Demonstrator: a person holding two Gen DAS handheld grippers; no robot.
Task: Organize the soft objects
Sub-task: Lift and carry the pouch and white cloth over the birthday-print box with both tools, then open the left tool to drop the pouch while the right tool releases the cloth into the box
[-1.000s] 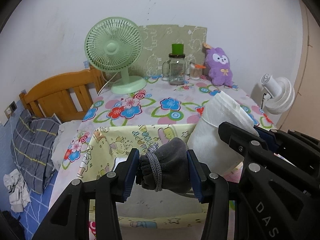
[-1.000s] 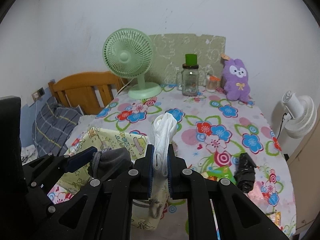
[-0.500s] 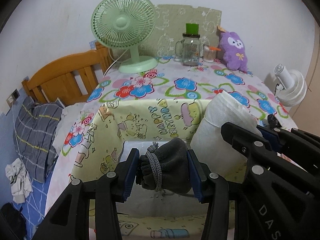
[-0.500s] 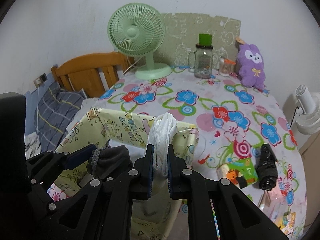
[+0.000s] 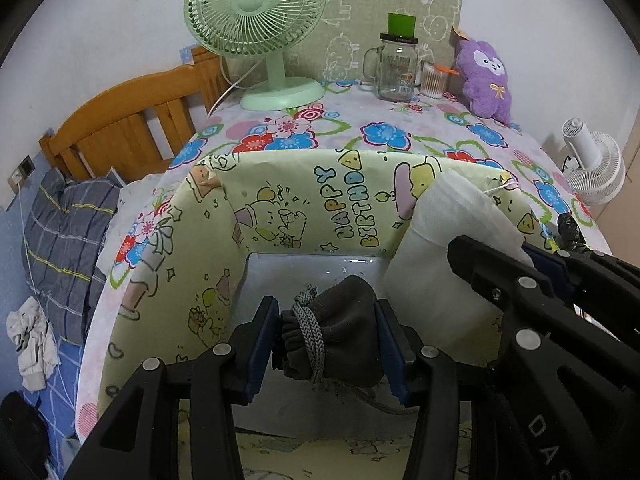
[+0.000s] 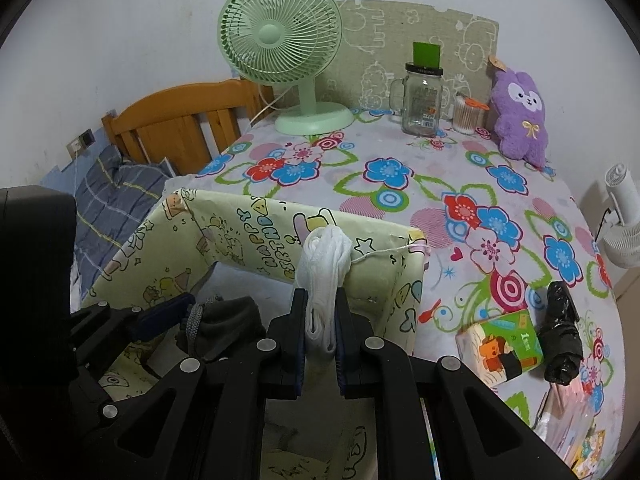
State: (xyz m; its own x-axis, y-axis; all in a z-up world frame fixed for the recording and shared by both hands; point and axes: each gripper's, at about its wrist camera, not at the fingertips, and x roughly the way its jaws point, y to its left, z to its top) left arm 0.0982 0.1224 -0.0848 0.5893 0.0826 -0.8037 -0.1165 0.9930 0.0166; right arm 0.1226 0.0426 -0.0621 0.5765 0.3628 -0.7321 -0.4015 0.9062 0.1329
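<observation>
Your left gripper (image 5: 326, 338) is clamped on the grey drawstring pouch (image 5: 336, 344), held over the open yellow box (image 5: 280, 200) at the counter (image 6: 440, 184) edge. Your right gripper (image 6: 322, 330) pinches the folded white cloth (image 6: 324, 268) above the box's right wall. The grippers hide the box's near wall, the pouch's underside and the cloth's lower end.

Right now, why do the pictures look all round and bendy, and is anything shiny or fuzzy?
Left wrist view: fisheye lens, dark corners, the wooden headboard bows; small glare on the box floor; gray pouch is sharp. Right wrist view: same curving, the green fan leans; even light, soft shadows, white cloth sharp.
</observation>
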